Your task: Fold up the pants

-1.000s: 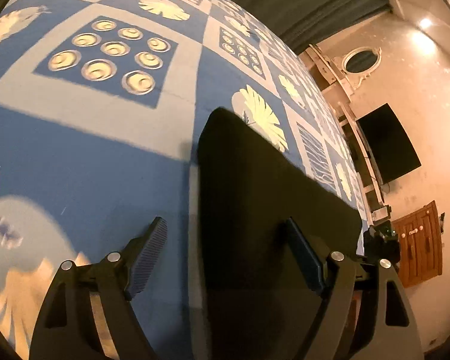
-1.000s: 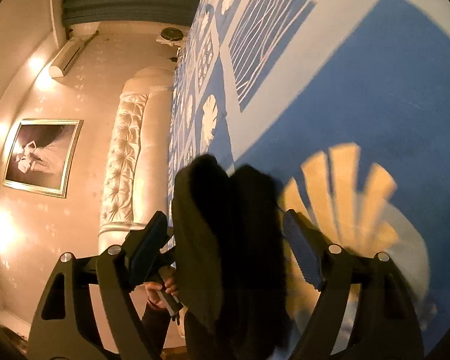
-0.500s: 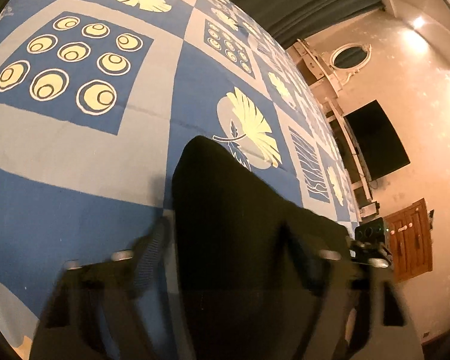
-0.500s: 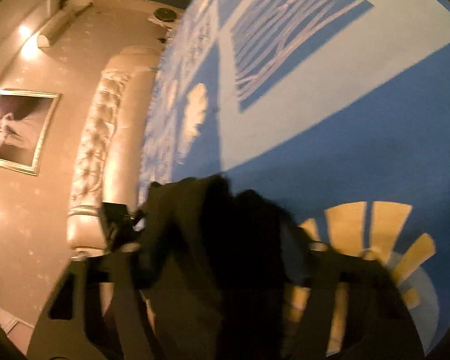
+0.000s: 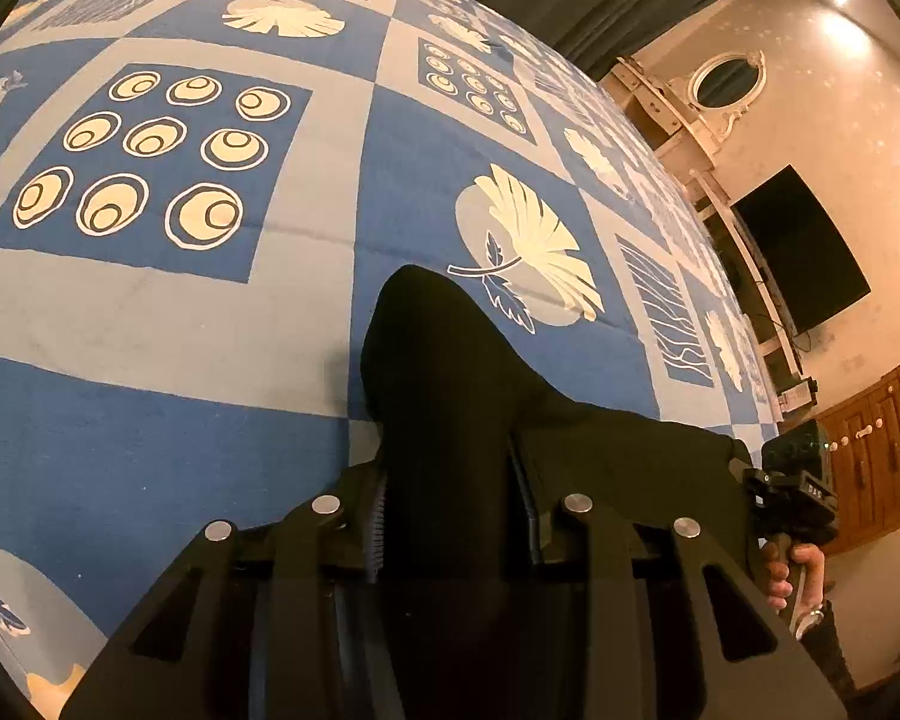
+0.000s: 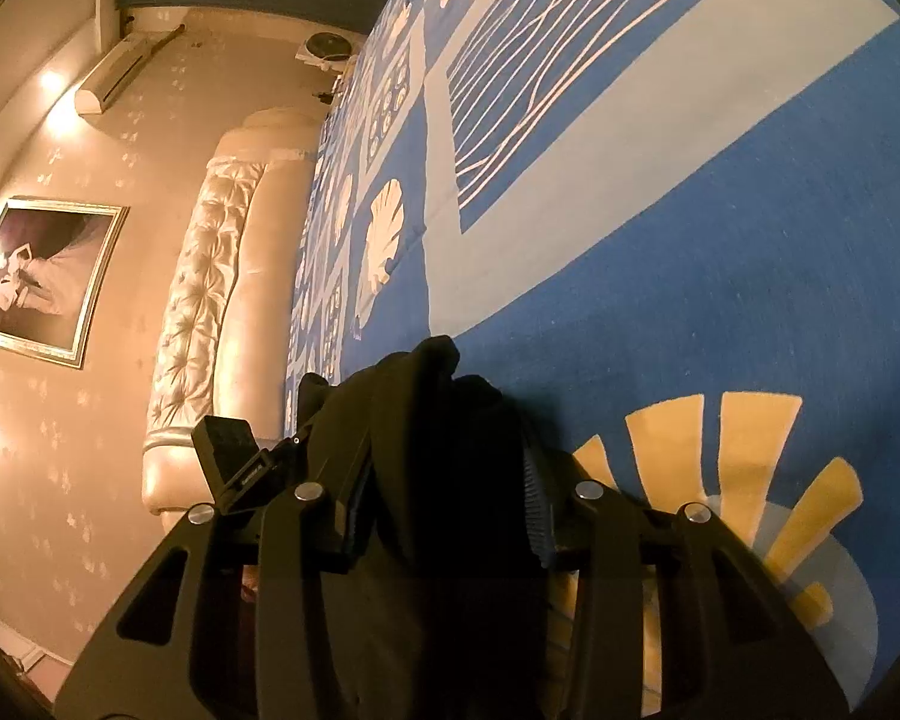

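Black pants (image 5: 438,372) lie bunched on a blue and grey patterned bedspread (image 5: 180,330). My left gripper (image 5: 450,498) has one end of the cloth between its jaws, which are closing, and the pads (image 5: 378,516) press on the fabric. In the right wrist view, a folded ridge of the pants (image 6: 426,396) fills my right gripper (image 6: 444,498). Its jaws are also closing and its pads (image 6: 531,504) touch the cloth. Each view shows the other gripper at the far end of the pants: the right one (image 5: 792,480) in a hand (image 5: 795,570), the left one (image 6: 234,456).
The bedspread (image 6: 690,240) stretches far ahead of both grippers. A padded cream headboard (image 6: 210,300), a framed picture (image 6: 36,276) and an air conditioner (image 6: 120,78) are on one side. A dark screen (image 5: 804,252) and a wooden cabinet (image 5: 870,456) are on the other.
Both grippers went from wide open around the pants to narrowed onto the cloth. The left gripper shifted across the bed, and the pants' end now bulges up between its fingers.
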`<state>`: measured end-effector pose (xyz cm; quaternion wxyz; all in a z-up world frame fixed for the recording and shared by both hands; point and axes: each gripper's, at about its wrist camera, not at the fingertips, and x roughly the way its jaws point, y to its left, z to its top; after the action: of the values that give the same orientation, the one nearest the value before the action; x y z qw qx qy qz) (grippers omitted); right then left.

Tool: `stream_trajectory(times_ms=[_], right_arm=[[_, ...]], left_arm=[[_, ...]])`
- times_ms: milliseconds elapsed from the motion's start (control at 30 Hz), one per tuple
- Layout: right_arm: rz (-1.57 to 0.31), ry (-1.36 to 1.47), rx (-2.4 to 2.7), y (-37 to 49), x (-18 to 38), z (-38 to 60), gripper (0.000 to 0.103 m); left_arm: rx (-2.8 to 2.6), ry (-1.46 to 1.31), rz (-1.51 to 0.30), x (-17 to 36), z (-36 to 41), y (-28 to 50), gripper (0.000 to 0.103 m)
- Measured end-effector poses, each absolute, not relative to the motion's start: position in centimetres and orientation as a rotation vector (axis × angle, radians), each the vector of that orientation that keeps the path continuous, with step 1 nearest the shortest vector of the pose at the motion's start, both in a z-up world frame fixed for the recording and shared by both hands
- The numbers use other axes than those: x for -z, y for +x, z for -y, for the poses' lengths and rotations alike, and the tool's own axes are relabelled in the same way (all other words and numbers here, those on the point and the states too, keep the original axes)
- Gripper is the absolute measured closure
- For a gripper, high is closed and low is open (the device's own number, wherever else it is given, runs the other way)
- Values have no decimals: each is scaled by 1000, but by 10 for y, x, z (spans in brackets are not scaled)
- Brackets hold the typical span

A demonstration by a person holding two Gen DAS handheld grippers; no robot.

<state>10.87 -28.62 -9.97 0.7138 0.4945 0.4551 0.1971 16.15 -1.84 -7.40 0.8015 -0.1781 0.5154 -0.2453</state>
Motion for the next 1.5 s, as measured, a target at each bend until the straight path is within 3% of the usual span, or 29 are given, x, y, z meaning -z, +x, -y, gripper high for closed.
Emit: stream_trajectory(times_ms=[333,1500], right_arm=[[-1007,1090,-427,110,98,282,64],[-1016,1084,-457,158,93,240,64]], left_arm=[[523,-393,-1106,72,11,167,74],[444,-434,-1091,76,-41,220,74]])
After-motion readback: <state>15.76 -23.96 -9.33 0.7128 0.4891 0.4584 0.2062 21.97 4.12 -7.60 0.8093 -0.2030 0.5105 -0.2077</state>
